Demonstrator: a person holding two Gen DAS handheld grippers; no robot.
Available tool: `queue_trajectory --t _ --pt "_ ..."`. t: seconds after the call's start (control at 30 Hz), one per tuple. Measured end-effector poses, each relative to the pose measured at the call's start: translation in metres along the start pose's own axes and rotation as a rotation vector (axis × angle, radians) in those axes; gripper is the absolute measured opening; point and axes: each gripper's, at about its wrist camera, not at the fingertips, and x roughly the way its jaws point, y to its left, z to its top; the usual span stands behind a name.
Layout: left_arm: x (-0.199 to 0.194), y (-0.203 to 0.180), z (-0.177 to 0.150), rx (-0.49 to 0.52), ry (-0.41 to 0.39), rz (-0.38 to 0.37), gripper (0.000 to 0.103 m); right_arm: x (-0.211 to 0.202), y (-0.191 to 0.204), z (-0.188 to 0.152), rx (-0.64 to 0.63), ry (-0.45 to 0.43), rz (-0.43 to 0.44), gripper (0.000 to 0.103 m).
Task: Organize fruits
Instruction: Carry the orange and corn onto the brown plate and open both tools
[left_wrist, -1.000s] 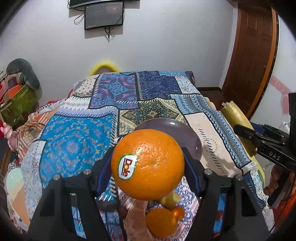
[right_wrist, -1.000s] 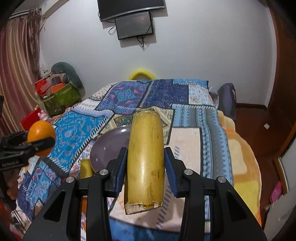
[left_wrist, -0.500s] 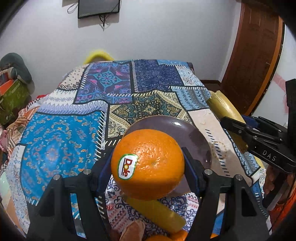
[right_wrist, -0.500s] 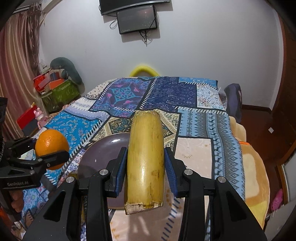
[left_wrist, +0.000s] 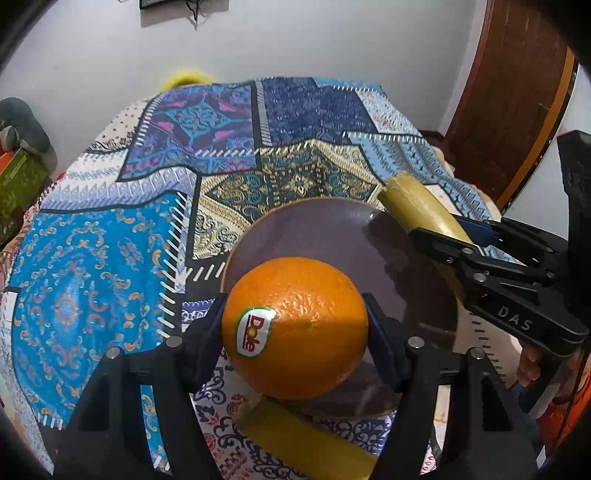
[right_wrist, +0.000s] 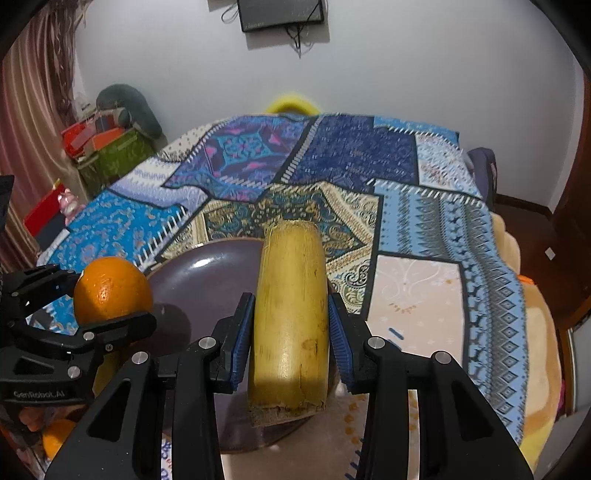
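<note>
Orange (left_wrist: 295, 326) clamped in left tongs (left_wrist: 295, 332); banana piece (right_wrist: 291, 325) in right tongs (right_wrist: 291, 332).

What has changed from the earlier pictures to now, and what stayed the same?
Both hand-held grippers came forward and down over the purple plate, which now looks larger and nearer. The left hand-held gripper now holds the orange above it; the right hand-held gripper brought its yellow stalk piece over the rim. Both grips and the quilt stayed unchanged.

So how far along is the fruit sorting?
Nothing sits on the plate yet. In hand: the left hand-held gripper holds an orange and the right hand-held gripper a banana piece, both over it. Left: setting them down; another banana piece waits on the blanket.
</note>
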Motion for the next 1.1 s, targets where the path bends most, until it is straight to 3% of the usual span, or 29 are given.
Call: queue_trajectory --t 0.2,0.5,0.87,1.1 --pt "0.015 0.006 0.001 -0.022 0.057 -0.038 0.069 0.02 -0.002 -0.002 -0.004 0.049 0.006 0.036" --pt "0.023 0.007 0.001 -0.027 0.085 -0.039 0.069 0.034 0.0 -0.006 -0.016 0.085 0.007 0.036" --pt "0.002 0.005 0.002 -0.026 0.019 -0.005 0.075 0.031 0.005 -0.006 -0.018 0.101 0.002 0.037" --pt "-0.047 0.006 0.0 -0.015 -0.085 0.028 0.075 -0.007 0.008 -0.007 0.001 0.034 -0.018 0.051"
